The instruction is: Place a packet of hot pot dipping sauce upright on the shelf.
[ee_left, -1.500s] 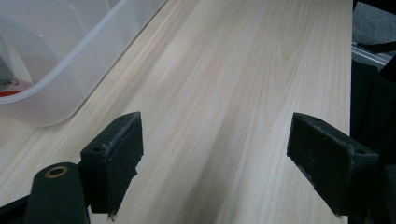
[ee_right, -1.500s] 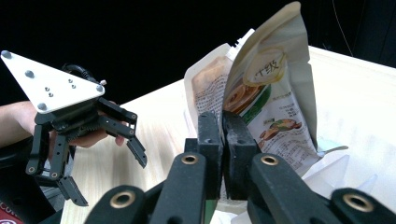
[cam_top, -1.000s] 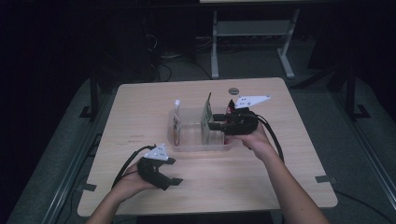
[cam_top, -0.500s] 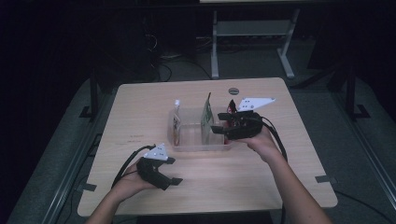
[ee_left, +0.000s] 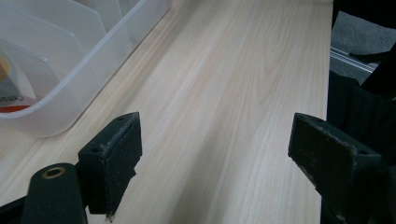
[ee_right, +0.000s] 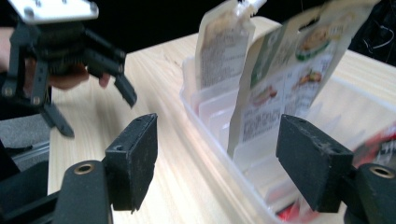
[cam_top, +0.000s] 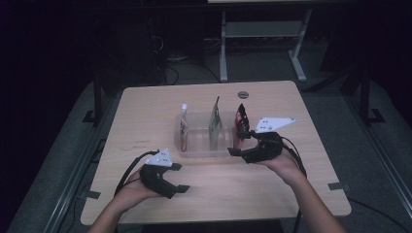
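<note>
A clear plastic bin (cam_top: pixel 199 151) with dividers stands mid-table. It holds a white spouted pouch (cam_top: pixel 183 127) at its left end, a green pouch (cam_top: pixel 215 121) in the middle and a red pouch (cam_top: pixel 241 118) at its right end, all upright. My right gripper (cam_top: pixel 238 143) hovers by the bin's right front corner, just in front of the red pouch. Its jaws have just been opening and the pads (ee_right: pixel 133 158) press on nothing; ahead lie the bin wall (ee_right: pixel 219 154) and the green pouch (ee_right: pixel 289 79). My left gripper (cam_top: pixel 180 177) rests open on the front left of the table.
Bare wooden tabletop (ee_left: pixel 243 93) lies ahead of the left gripper, with the bin's rounded corner (ee_left: pixel 70 88) to its left. A small round grommet (cam_top: pixel 243 94) sits near the far edge. Beyond the table are a dark floor and a desk frame (cam_top: pixel 262 34).
My right gripper has drawn back from the bin's right end toward the front edge, its jaws wider. The red pouch now stands free in the bin. The left gripper has stayed put.
</note>
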Available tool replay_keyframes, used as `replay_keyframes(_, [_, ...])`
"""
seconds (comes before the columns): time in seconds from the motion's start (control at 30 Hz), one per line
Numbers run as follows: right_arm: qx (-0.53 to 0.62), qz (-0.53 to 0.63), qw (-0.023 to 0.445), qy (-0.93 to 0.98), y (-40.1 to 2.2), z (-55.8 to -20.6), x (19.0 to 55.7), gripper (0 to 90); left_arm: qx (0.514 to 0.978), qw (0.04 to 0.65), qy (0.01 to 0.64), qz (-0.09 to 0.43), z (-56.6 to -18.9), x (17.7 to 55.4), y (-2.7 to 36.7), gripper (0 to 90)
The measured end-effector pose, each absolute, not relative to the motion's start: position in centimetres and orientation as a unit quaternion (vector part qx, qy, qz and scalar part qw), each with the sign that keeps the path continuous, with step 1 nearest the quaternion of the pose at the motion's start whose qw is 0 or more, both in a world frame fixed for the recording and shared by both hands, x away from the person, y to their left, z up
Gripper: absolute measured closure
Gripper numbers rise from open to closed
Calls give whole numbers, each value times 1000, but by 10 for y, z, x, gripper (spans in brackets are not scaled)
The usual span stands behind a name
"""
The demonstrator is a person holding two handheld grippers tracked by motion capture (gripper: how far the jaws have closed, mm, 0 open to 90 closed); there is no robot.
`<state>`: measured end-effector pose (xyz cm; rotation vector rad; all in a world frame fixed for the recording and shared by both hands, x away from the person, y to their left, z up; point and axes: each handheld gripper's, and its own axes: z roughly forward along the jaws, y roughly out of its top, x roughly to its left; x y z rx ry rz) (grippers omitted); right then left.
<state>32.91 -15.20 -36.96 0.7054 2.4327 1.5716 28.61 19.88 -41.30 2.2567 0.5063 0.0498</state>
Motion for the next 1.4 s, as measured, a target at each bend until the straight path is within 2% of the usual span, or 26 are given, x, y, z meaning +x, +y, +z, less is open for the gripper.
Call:
replay_keyframes(0.43, [254,498,82,825,-180,-396,297,268,900,385,202,25,-417,277,208,171])
replay_keyframes(0.83, [290,464,91,832,-208,-417,279,241,899,372,226,39,-423,267,235,171])
replay_keyframes(1.1, [324,445,114,827,-228,-437,276,212,887,378,258,56,-438,263,253,174])
replay_keyframes(1.2, [329,422,120,836,-234,-445,276,195,899,357,247,68,-443,263,257,158])
replay_keyframes(1.4, [348,418,124,830,-248,-455,283,146,896,354,261,55,-450,268,259,118])
